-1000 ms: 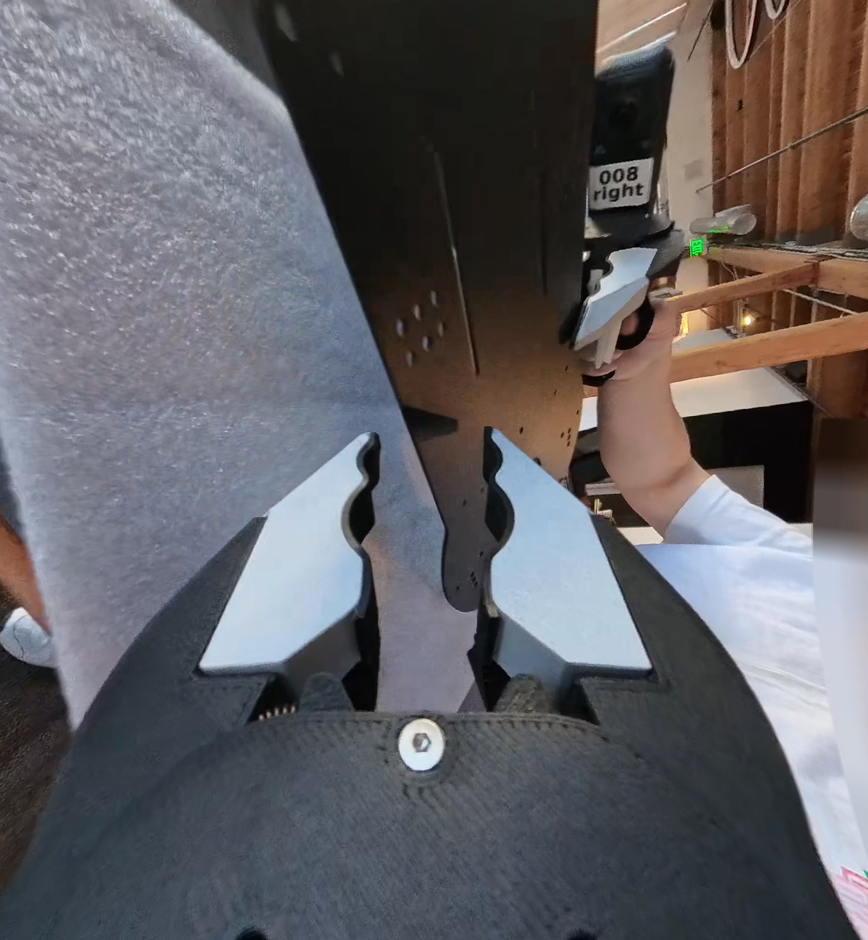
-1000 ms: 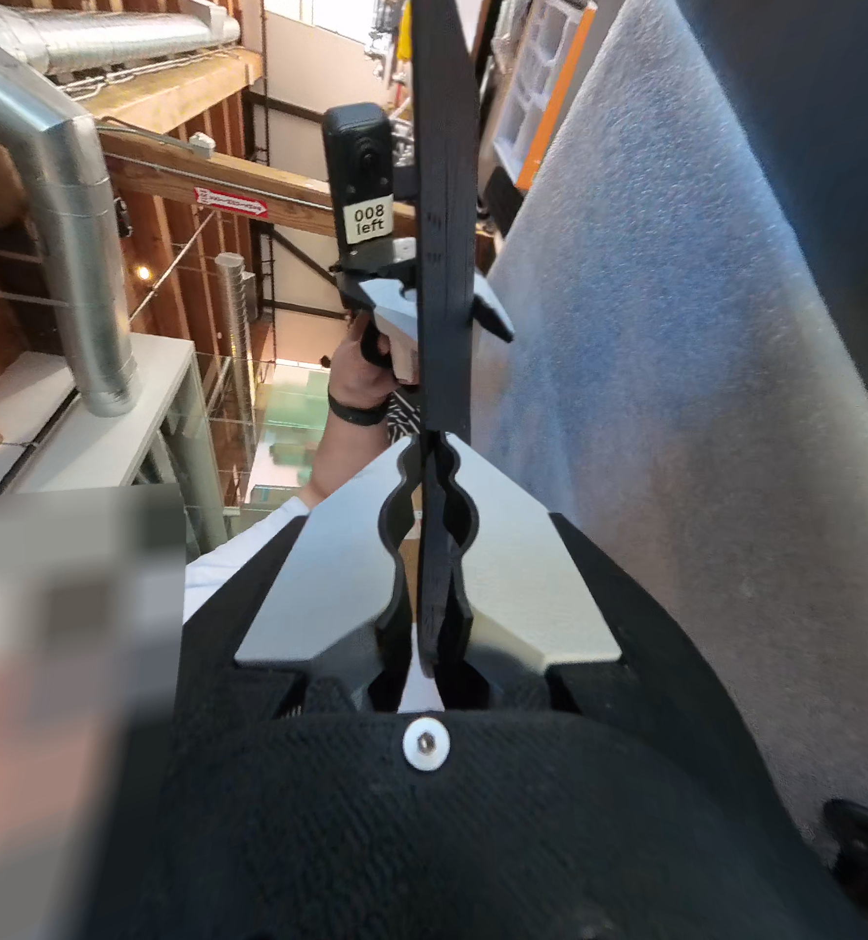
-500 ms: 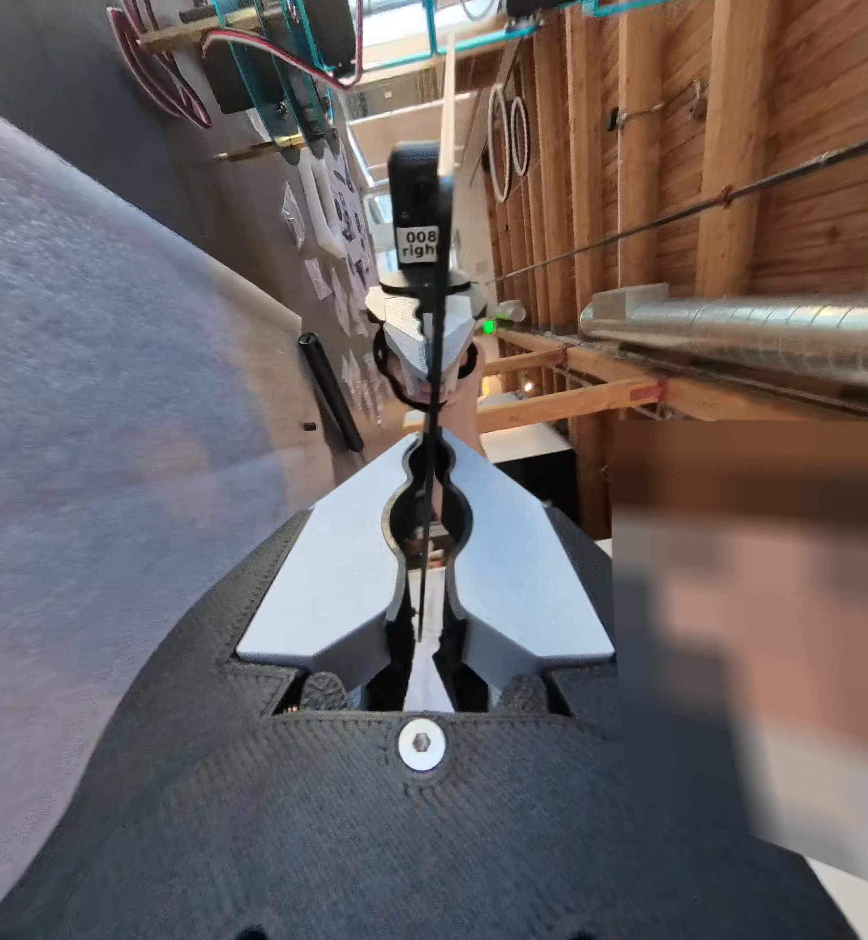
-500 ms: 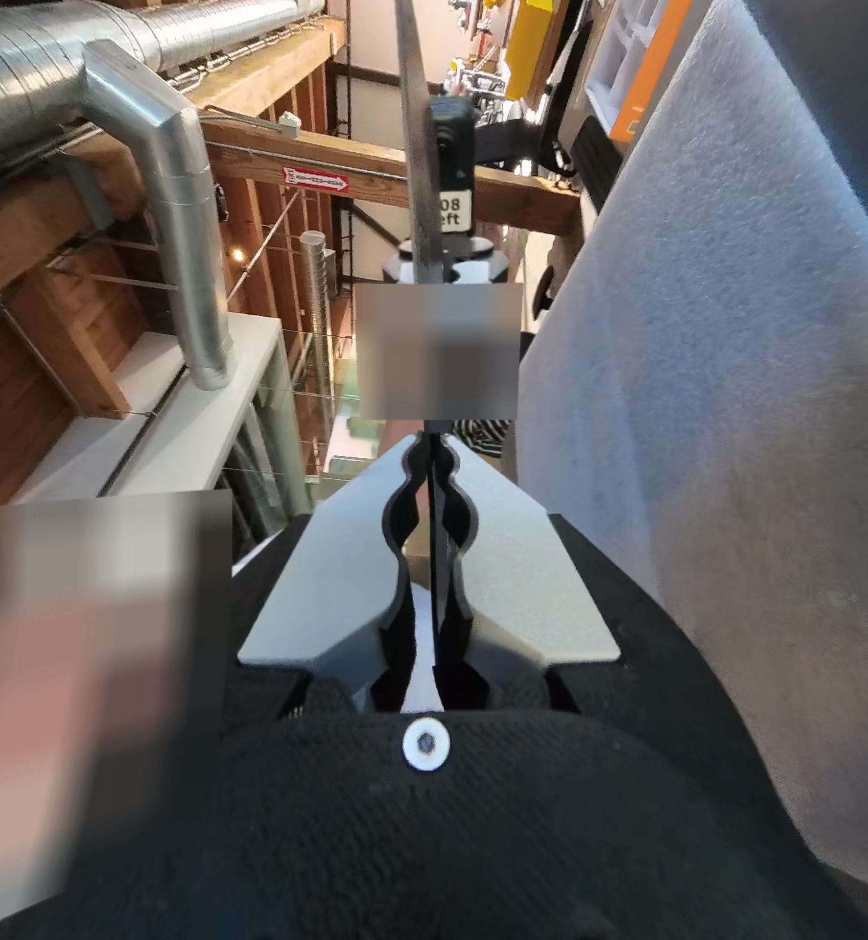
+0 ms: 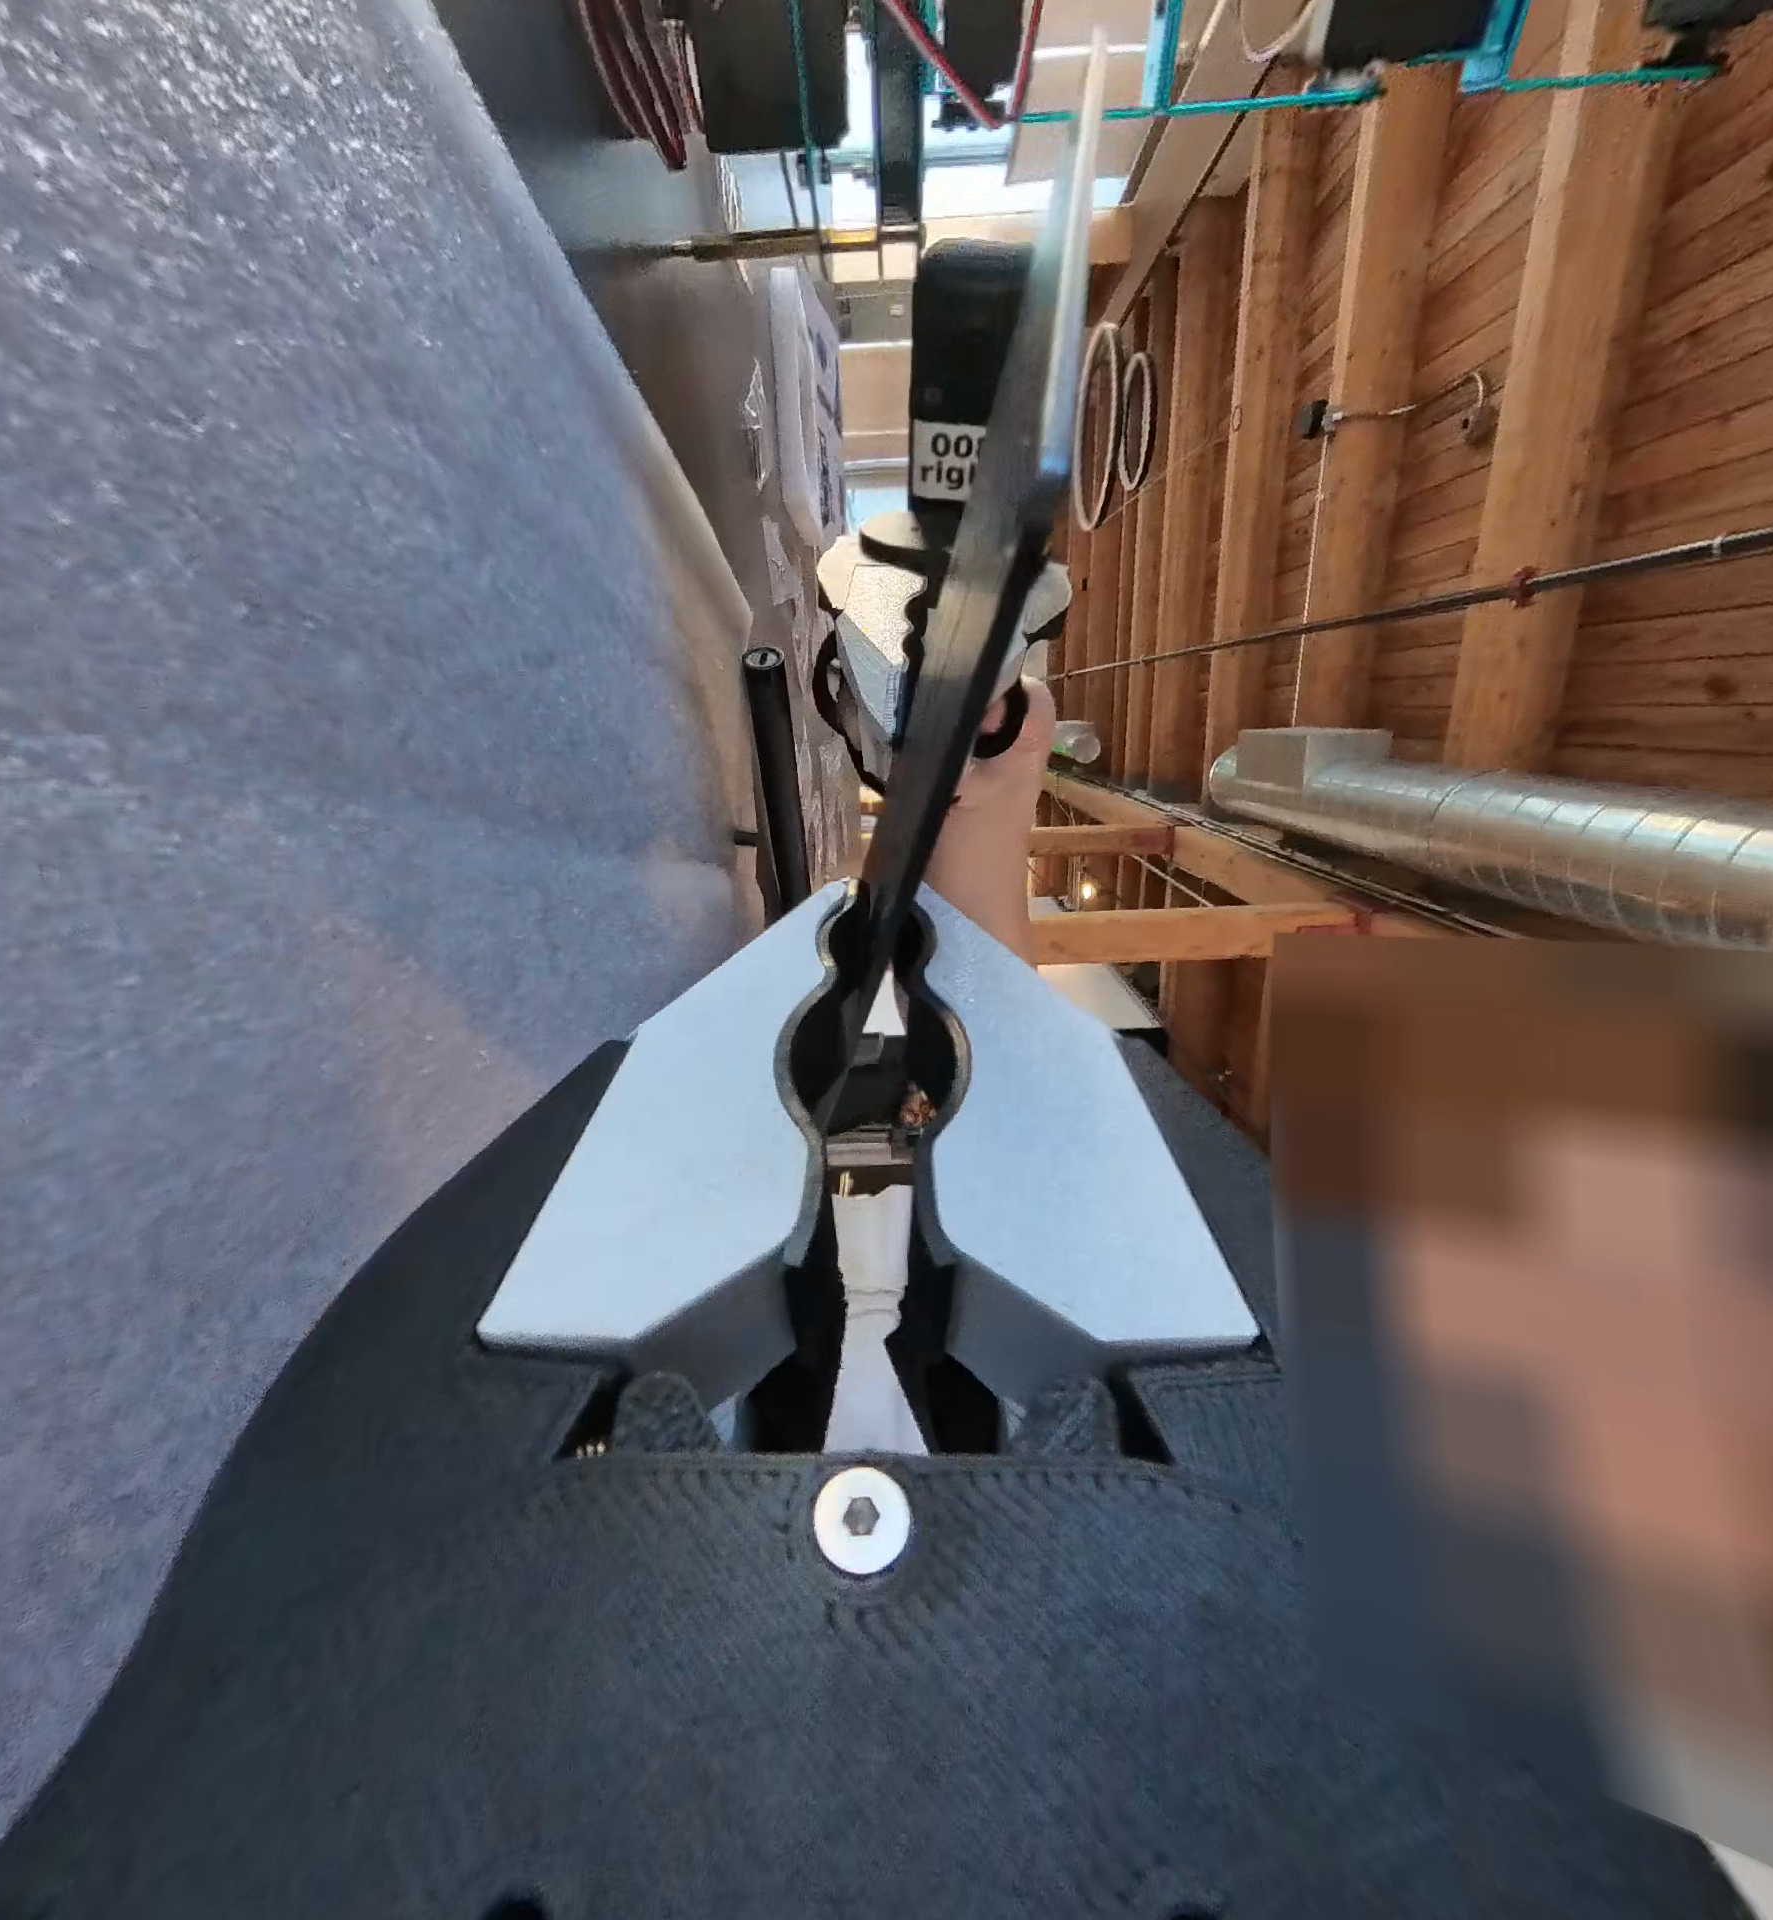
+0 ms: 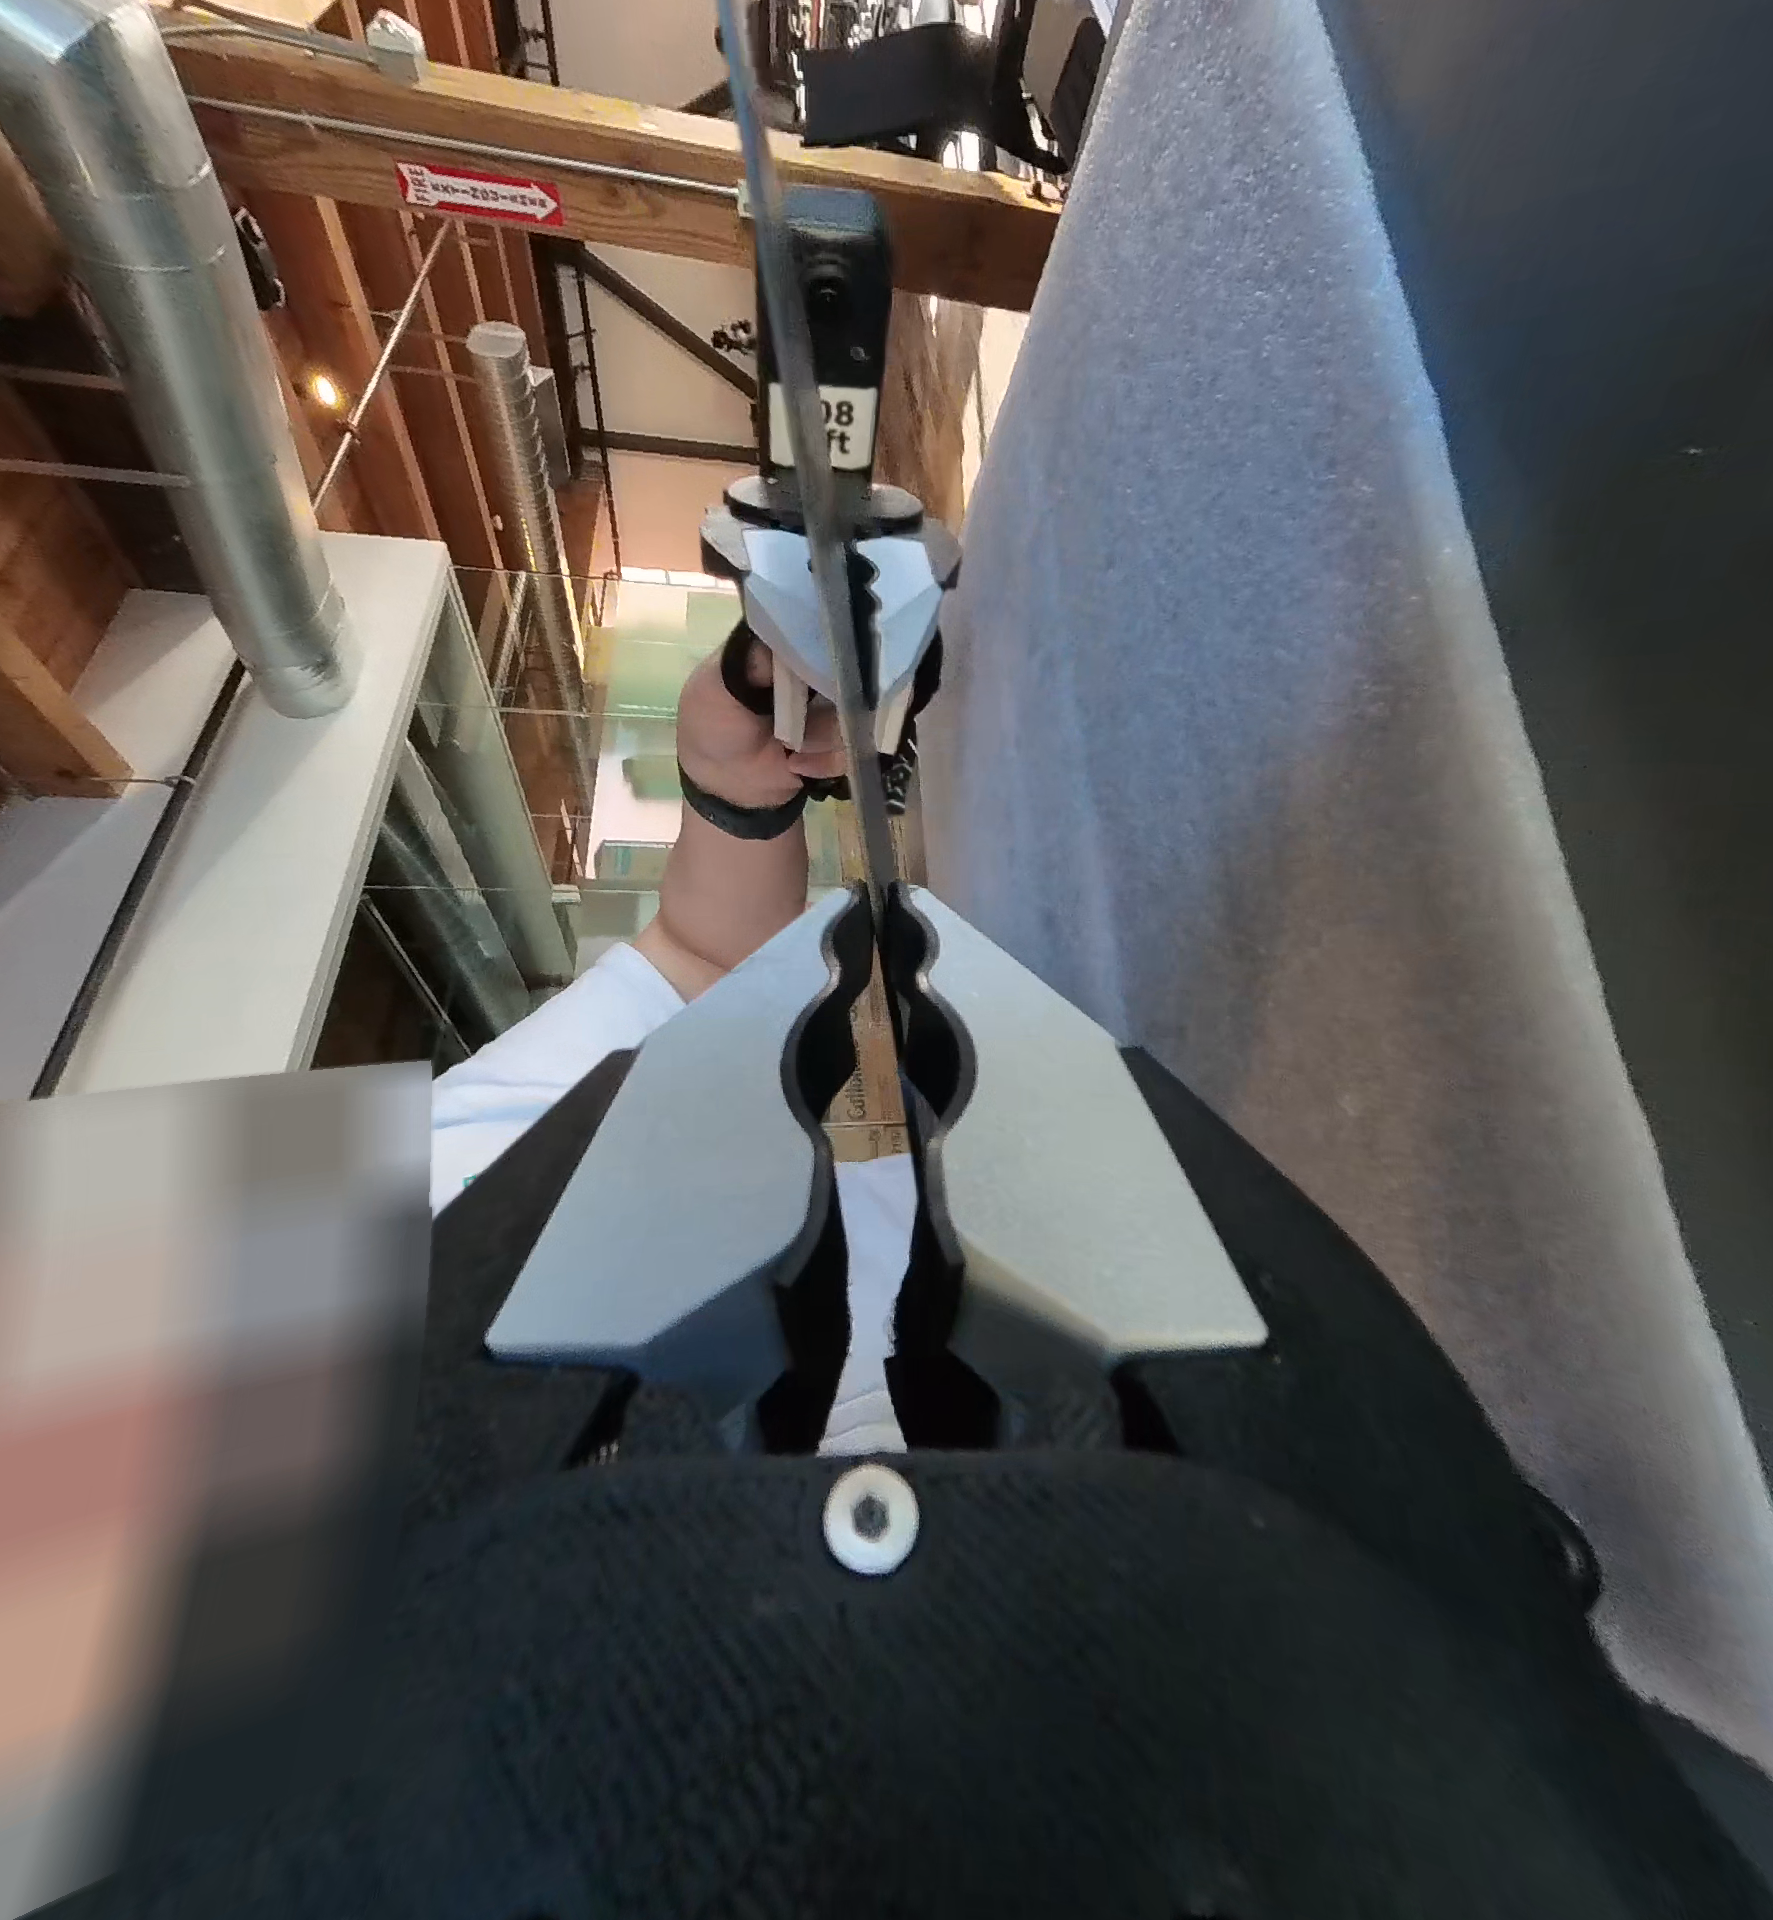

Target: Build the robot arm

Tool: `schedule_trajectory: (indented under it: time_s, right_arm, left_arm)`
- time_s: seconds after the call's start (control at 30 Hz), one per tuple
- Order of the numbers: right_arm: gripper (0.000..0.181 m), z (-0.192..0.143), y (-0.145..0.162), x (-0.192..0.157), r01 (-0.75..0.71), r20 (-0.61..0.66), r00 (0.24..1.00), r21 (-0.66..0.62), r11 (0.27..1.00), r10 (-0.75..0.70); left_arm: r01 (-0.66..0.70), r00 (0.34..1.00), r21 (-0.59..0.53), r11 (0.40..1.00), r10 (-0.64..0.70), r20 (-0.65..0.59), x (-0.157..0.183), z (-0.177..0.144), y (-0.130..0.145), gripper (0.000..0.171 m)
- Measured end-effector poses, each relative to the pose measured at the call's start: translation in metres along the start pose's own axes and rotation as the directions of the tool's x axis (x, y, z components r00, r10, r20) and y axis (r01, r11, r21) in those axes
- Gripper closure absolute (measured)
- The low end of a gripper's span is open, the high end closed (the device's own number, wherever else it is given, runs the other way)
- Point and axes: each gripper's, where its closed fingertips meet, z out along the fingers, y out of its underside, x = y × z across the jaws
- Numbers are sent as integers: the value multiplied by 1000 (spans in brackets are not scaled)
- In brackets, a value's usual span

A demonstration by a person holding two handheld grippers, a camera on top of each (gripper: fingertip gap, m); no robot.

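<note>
A thin black flat plate (image 5: pixel 975 644) is held edge-on between both grippers, off the surface. My left gripper (image 5: pixel 877 906) is shut on one end of it; the plate runs away from its tips, leaning to the right. The right gripper (image 5: pixel 939 644) shows at the plate's far end, held by a hand (image 5: pixel 996 831). In the right wrist view my right gripper (image 6: pixel 877 899) is shut on the same plate (image 6: pixel 861 790), which runs off towards the left gripper (image 6: pixel 840 613), held by the other hand (image 6: pixel 726 748).
A grey foam sheet (image 5: pixel 238 727) covers the work surface beside the grippers; it also shows in the right wrist view (image 6: pixel 1225 727). A black rod (image 5: pixel 778 769) lies past the foam's edge. Wooden beams and a metal duct (image 5: pixel 1536 842) fill the background. The gap from one gripper's tips to the other's is roughly 9 centimetres.
The left gripper was open a second ago with the plate's broad face before it; it has since shut on the plate. The plate now shows edge-on and leans more than half a second ago.
</note>
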Motion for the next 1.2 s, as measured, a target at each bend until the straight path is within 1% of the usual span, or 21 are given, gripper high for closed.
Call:
schedule_trajectory:
  time_s: [0.1,0.27,0.37,0.47,0.53,0.6,0.67,0.73,0.83,0.93,1.0,1.07,1.13,1.2]
  right_arm:
    - [181,-1,3,-2,18,-13,1000,-2,1000,-18]
    - [181,2,8,-13,66,13,998,18,998,-66]
    - [181,5,7,-16,88,30,996,33,996,-89]
    - [181,8,11,-16,121,22,992,15,993,-121]
    - [181,10,14,-13,134,-1,991,1,991,-134]
    - [174,9,16,-9,170,-45,984,-16,985,-170]
    - [176,8,16,-3,200,-95,975,-22,980,-201]
    - [179,8,15,-3,211,-107,972,-20,977,-211]
    - [175,7,15,-7,211,-78,974,-3,977,-211]
    - [158,0,15,-14,256,-63,965,40,966,-253]
    - [157,-15,17,-12,342,-158,932,89,935,-326]
    - [155,-35,26,-4,401,-306,886,129,907,-348]
    - [153,-48,45,8,383,-405,866,158,910,-294]
    - [153,-47,67,22,346,-441,861,142,927,-254]
  left_arm:
    - [1,1000,1,1000,-1,4,2,2,2,168]
    - [-15,1000,1,1000,15,-9,15,-2,7,170]
    - [-3,999,22,1000,4,-49,17,-6,9,171]
    - [7,997,38,999,-4,-83,18,-8,12,169]
    - [7,996,46,999,-3,-89,18,-10,14,168]
    - [2,997,52,999,2,-78,17,-11,13,168]
    - [17,997,63,998,-12,-78,15,-12,12,166]
    - [39,994,72,997,-32,-105,16,-12,10,166]
    - [41,991,86,995,-30,-127,17,-13,9,167]
    - [38,991,97,995,-25,-131,16,-15,8,166]
    - [29,992,99,995,-16,-124,15,-17,9,166]
    - [13,994,97,995,-2,-110,14,-19,12,166]
    - [3,994,94,996,8,-107,14,-20,13,166]
    - [3,994,92,996,7,-112,14,-21,14,166]
